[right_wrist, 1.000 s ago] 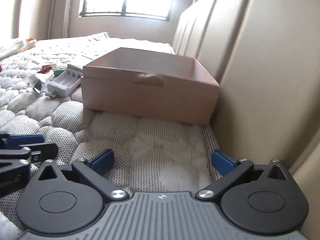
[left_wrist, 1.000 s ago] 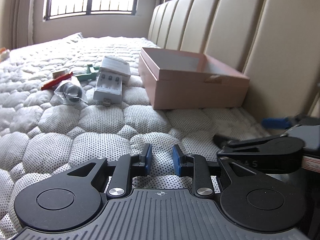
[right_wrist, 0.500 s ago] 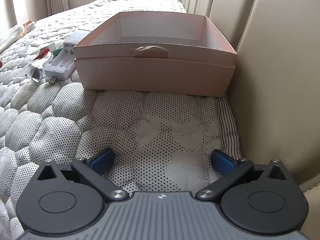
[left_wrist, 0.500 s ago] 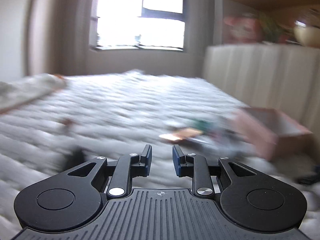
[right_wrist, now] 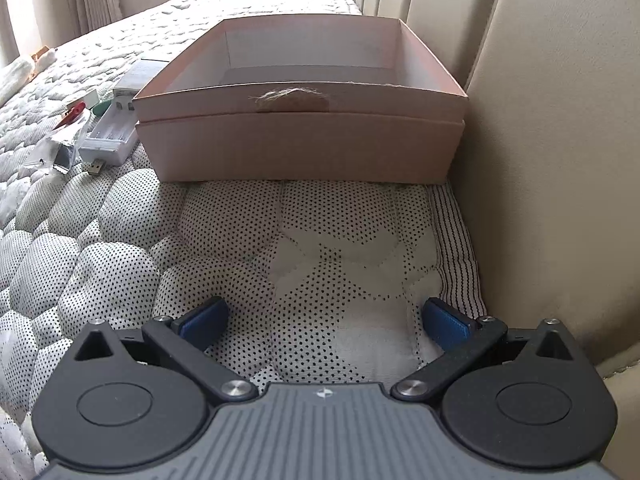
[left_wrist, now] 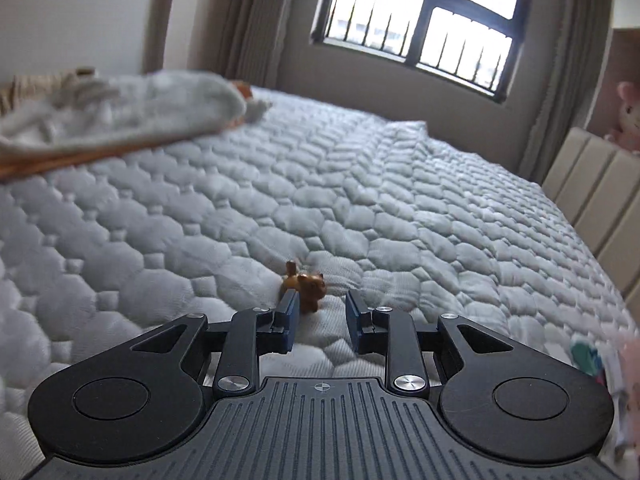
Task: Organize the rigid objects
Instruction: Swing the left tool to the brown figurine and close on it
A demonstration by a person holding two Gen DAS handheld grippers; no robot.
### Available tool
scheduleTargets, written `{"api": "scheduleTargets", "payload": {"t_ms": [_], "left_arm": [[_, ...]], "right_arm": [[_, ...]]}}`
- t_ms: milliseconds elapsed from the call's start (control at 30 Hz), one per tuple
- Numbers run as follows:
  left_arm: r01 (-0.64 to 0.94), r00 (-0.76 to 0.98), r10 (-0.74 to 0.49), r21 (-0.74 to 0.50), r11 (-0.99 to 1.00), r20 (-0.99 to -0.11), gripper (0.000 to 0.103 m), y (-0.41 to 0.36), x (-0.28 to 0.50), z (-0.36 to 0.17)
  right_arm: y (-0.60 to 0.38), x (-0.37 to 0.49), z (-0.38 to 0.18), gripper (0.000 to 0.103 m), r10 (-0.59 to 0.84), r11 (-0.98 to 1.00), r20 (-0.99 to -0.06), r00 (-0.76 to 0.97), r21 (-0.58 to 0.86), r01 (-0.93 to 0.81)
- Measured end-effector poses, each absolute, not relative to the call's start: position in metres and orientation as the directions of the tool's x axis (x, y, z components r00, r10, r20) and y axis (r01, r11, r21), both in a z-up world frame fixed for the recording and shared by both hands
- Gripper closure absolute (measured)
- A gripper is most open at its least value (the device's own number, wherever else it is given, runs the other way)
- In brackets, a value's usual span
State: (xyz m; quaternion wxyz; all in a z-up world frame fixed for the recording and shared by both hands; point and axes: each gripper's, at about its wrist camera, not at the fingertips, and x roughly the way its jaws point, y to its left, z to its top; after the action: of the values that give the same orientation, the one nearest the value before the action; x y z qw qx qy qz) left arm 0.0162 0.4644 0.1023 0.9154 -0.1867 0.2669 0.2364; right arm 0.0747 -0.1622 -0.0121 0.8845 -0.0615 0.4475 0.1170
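A small brown toy animal (left_wrist: 307, 285) lies on the quilted bed (left_wrist: 360, 208), just past the tips of my left gripper (left_wrist: 322, 304) and close to its left finger. That gripper's jaws stand a narrow gap apart with nothing between them. In the right wrist view an open pink cardboard box (right_wrist: 300, 148) sits against the padded headboard (right_wrist: 560, 160). A short way before the box my right gripper (right_wrist: 325, 309) is held wide open and empty above the mattress. Left of the box lie a white battery charger (right_wrist: 110, 136), a red item (right_wrist: 74, 112) and a clear plastic bag (right_wrist: 60, 148).
A folded grey blanket (left_wrist: 120, 108) lies at the bed's far left. Beyond the bed are a barred window (left_wrist: 420, 28) and curtains. Beige headboard panels (left_wrist: 592, 184) close off the right side. Blurred coloured items (left_wrist: 588, 356) show at the right edge.
My left gripper has swung away from the pink box and across the bed, and now faces the brown toy. The right view has tipped down towards the box, and the left gripper has left it.
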Motion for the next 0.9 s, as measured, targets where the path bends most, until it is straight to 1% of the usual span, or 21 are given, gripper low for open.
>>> {"api": "scheduleTargets", "payload": {"t_ms": [67,200,300,400,500,667,767,900], "left_arm": [[-0.543,0.729,0.336,-0.205,0.814,-0.596,0.075,0.478,0.038,0.099],[-0.573,0.681,0.391,-0.118,0.811,-0.620,0.075,0.491,0.078,0.083],[-0.586,0.656,0.417,-0.076,0.806,-0.629,0.075,0.493,0.095,0.066],[-0.581,0.641,0.431,-0.036,0.813,-0.635,0.075,0.489,0.101,0.050],[-0.547,0.652,0.420,-0.008,0.837,-0.631,0.072,0.483,0.101,0.040],[-0.494,0.670,0.431,0.071,0.867,-0.604,0.069,0.477,0.097,0.028],[-0.500,0.646,0.441,0.091,0.861,-0.623,0.067,0.480,0.096,0.020],[-0.535,0.644,0.448,0.053,0.843,-0.620,0.065,0.488,0.098,0.017]], "right_arm": [[-0.163,0.076,-0.011,0.000,0.151,0.965,-0.814,0.561,0.000,-0.261],[-0.162,0.080,-0.010,0.000,0.152,0.963,-0.828,0.539,0.002,-0.268],[-0.159,0.081,-0.011,0.000,0.151,0.963,-0.827,0.542,0.000,-0.268],[-0.157,0.080,-0.013,0.000,0.143,0.968,-0.821,0.553,-0.002,-0.252],[-0.157,0.079,-0.014,0.000,0.139,0.969,-0.817,0.560,-0.004,-0.246],[-0.157,0.072,-0.017,0.000,0.145,0.965,-0.784,0.604,-0.022,-0.260],[-0.160,0.064,-0.020,0.000,0.158,0.964,-0.748,0.644,-0.023,-0.264],[-0.166,0.057,-0.021,0.000,0.174,0.964,-0.719,0.674,-0.014,-0.264]]}}
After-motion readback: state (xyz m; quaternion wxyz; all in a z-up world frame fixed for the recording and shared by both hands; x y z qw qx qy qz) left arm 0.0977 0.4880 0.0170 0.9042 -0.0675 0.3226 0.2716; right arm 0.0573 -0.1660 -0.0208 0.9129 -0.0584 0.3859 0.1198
